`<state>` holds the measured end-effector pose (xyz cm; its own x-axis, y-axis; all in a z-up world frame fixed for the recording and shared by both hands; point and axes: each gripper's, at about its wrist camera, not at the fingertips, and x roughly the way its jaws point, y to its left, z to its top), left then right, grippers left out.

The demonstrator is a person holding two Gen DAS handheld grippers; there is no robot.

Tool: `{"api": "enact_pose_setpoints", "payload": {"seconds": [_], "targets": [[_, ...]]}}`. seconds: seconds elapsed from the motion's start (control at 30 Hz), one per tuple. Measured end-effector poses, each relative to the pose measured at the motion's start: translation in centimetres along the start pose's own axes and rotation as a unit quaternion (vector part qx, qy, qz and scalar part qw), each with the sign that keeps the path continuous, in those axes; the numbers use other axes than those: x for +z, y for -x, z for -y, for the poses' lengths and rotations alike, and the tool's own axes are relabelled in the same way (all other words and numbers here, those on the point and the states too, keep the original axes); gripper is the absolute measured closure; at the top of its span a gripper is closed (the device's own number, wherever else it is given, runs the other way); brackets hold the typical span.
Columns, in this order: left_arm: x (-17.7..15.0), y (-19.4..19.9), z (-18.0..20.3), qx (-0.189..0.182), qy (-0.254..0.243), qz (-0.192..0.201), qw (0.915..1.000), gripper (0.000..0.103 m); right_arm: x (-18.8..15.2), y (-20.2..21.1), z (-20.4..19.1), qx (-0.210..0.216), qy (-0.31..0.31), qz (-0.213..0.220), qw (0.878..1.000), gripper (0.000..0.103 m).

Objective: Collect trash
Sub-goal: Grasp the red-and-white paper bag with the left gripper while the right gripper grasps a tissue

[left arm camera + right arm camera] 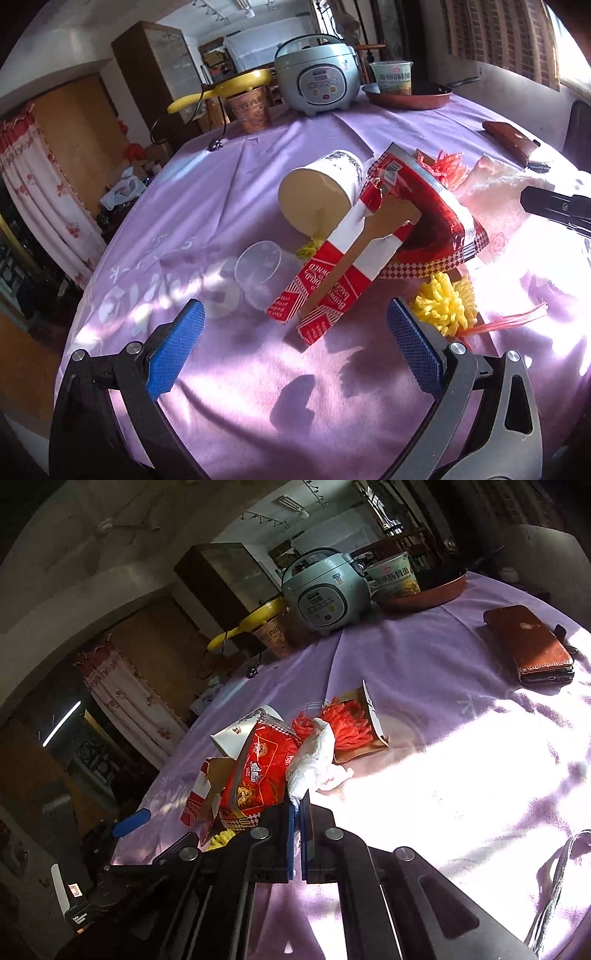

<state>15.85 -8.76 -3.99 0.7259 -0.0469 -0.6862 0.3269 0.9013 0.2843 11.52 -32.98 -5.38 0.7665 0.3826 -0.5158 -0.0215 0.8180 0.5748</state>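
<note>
**Trash heaped mid-table, white tissue pinched by the right gripper**

Trash lies in a pile at the middle of the purple tablecloth (229,192). Leftmost in the left wrist view is a clear plastic cup (260,271) on its side, just beside a red-and-white carton (332,284) torn open along its face. Behind the carton a white paper cup (321,192) lies tipped over, its base towards the camera. A red snack bag (424,206) leans over the carton's far end, with yellow shreds (445,306) near its lower edge and red shreds (448,168) behind it. The left gripper (295,347) hovers short of the carton, jaws spread wide with nothing between them.

Further right, the right gripper (297,805) has its blue pads pressed together on the lower end of a crumpled white tissue (314,760), which rests against the snack bag.
</note>
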Motion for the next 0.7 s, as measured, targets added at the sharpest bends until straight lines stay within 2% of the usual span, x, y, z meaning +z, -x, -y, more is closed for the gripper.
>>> {"api": "enact_pose_setpoints", "payload": {"seconds": [0.17, 0.23, 0.3, 0.4, 0.47, 0.53, 0.63, 0.7], "targets": [[0.8, -1.8, 1.0, -0.025, -0.025, -0.013, 0.9993, 0.008, 0.1, 0.7, -0.7, 0.011, 0.009, 0.006, 1.000, 0.097], [0.9, -2.1, 1.3, -0.017, -0.038, -0.011, 0.9991, 0.009, 0.2, 0.9, -0.9, 0.015, 0.012, 0.008, 1.000, 0.097], [1.1, -2.4, 1.4, -0.028, -0.040, -0.020, 0.9986, 0.012, 0.3, 1.0, -0.8, 0.020, 0.008, 0.008, 1.000, 0.097], [1.5, -3.1, 1.2, -0.044, -0.036, -0.034, 0.9978, 0.023, 0.4, 1.1, -0.5, 0.029, 0.001, 0.008, 1.000, 0.097], [1.6, -3.8, 1.1, -0.052, -0.030, -0.048, 0.9970, 0.040, 0.4, 1.2, -0.5, 0.032, -0.001, 0.010, 0.999, 0.097], [1.6, -4.2, 0.9, -0.061, -0.024, -0.058, 0.9962, 0.046, 0.3, 1.3, -0.5, 0.033, -0.001, 0.011, 0.999, 0.097], [1.5, -4.2, 1.2, -0.072, -0.027, -0.063, 0.9950, 0.046, 0.3, 1.4, -0.4, 0.036, -0.001, 0.013, 0.999, 0.097], [1.2, -4.3, 2.0, -0.066, -0.047, -0.067, 0.9945, 0.046, 0.3, 1.5, -0.3, 0.037, -0.004, 0.014, 0.999, 0.097]]}}
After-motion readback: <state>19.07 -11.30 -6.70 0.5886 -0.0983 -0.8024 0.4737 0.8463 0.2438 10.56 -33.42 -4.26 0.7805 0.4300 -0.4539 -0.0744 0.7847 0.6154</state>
